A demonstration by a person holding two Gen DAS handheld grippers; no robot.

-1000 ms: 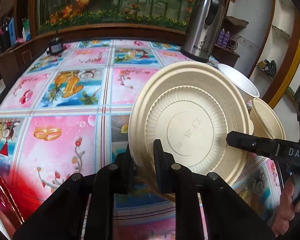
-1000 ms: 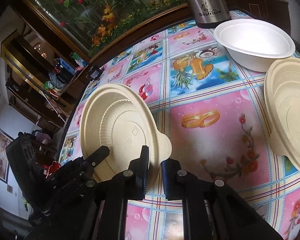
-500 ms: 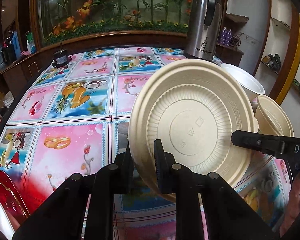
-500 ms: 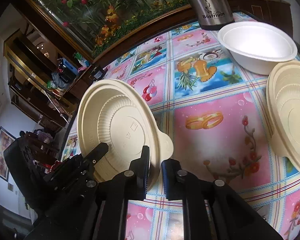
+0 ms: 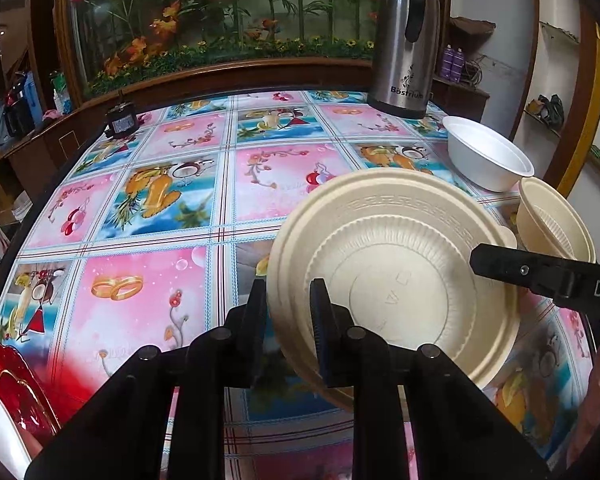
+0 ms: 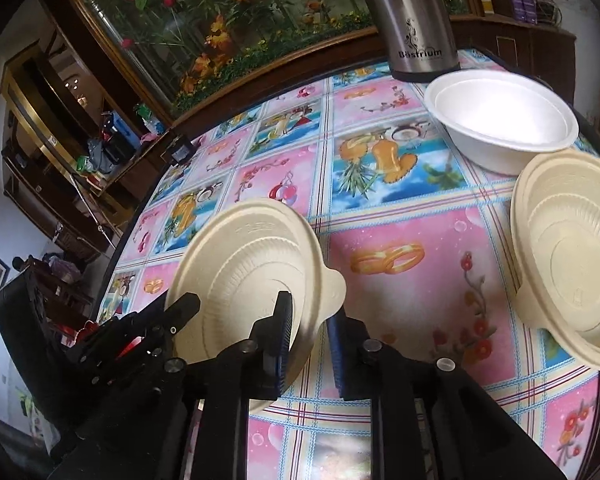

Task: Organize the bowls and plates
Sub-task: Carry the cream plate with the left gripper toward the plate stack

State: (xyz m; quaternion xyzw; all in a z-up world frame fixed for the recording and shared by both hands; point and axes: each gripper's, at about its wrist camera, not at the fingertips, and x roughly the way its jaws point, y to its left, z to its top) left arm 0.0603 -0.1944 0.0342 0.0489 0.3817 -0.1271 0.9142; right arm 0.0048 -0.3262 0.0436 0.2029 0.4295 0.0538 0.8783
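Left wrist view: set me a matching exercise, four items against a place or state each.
Items:
1. steel flask
2. white bowl
3. beige plate
4. red plate

Place or state:
a. tilted up on edge
b. low left corner of the view
c. tallest, standing at the back
d. empty, upright, at the right

Pairs: 1-c, 2-d, 3-a, 4-b

Both grippers are chunky matte black plastic. The left gripper [image 5: 288,312] has 2 ribbed pads and round silver-grey screw heads along its arms; the right gripper [image 6: 310,338] has bluish ribbed pads and white "DA" lettering.
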